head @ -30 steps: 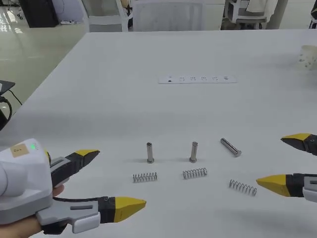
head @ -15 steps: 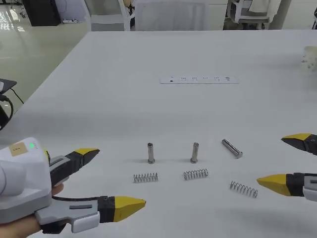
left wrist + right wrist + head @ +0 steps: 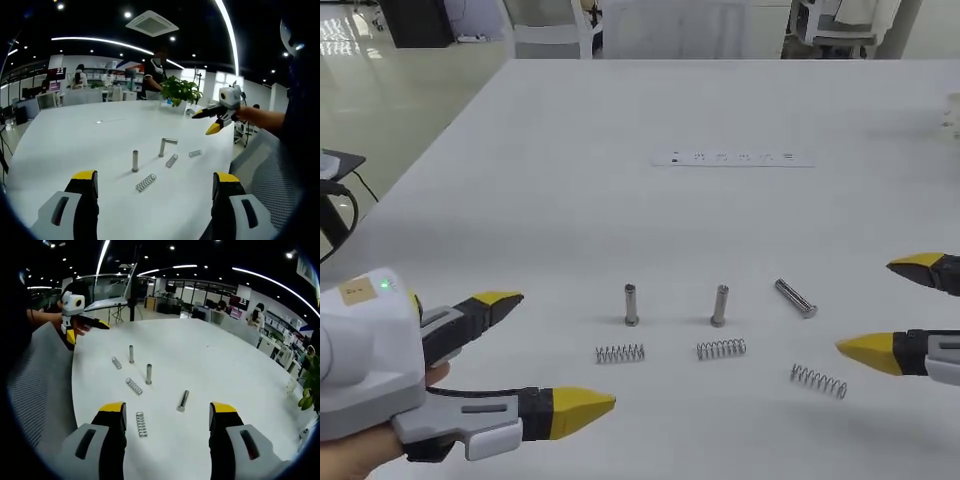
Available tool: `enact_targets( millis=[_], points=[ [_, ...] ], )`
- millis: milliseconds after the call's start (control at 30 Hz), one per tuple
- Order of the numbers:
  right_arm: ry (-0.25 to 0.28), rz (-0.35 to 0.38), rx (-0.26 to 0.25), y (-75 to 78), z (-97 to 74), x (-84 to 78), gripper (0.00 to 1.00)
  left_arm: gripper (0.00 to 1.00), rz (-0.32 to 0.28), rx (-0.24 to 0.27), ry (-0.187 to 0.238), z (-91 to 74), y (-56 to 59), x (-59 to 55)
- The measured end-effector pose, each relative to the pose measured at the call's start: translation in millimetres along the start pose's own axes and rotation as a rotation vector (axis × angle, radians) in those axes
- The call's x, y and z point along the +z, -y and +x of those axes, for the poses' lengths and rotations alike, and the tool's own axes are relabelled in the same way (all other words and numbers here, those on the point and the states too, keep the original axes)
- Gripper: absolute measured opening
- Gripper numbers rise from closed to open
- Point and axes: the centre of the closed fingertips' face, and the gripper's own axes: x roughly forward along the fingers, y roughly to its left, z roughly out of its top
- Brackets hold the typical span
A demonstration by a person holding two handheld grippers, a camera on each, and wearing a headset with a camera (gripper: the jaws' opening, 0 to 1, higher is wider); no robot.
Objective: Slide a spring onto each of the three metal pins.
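Note:
Two metal pins stand upright mid-table, the left pin (image 3: 631, 304) and the middle pin (image 3: 720, 305). A third pin (image 3: 795, 298) lies flat to their right. Before each pin lies a spring: left spring (image 3: 620, 353), middle spring (image 3: 721, 349), right spring (image 3: 818, 380). My left gripper (image 3: 545, 350) is open and holds nothing, left of the left spring. My right gripper (image 3: 887, 306) is open and holds nothing, right of the lying pin and right spring. The right gripper view has the lying pin (image 3: 183, 400) and nearest spring (image 3: 140, 424) between its fingers' lines.
A white strip with small markings (image 3: 732, 158) lies farther back on the white table (image 3: 570, 200). Chairs and office floor lie beyond the far edge. A potted plant (image 3: 179, 90) stands at the table's end in the left gripper view.
The head camera has shifted slightly. My right gripper has edged a little up and away from the near edge. Pins, springs and the left gripper have kept their places.

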Motion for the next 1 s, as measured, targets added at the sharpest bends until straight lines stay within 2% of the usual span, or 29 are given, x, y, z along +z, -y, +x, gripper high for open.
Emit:
enact_targets(
  millis=[333,733,1000],
  points=[
    [-0.005,-0.011,0.009,8.3,9.3,5.8,0.67,0.92,0.002,0.003,-0.002,0.1,0.4,0.2],
    [-0.02,-0.034,0.033,17.4,31.3,15.1,0.66,0.91,0.001,0.006,-0.002,-1.9,-0.1,0.7],
    [-0.044,-0.024,0.048,22.9,46.7,11.4,0.64,0.9,-0.002,0.01,-0.002,-3.4,-0.9,0.8]
  ],
)
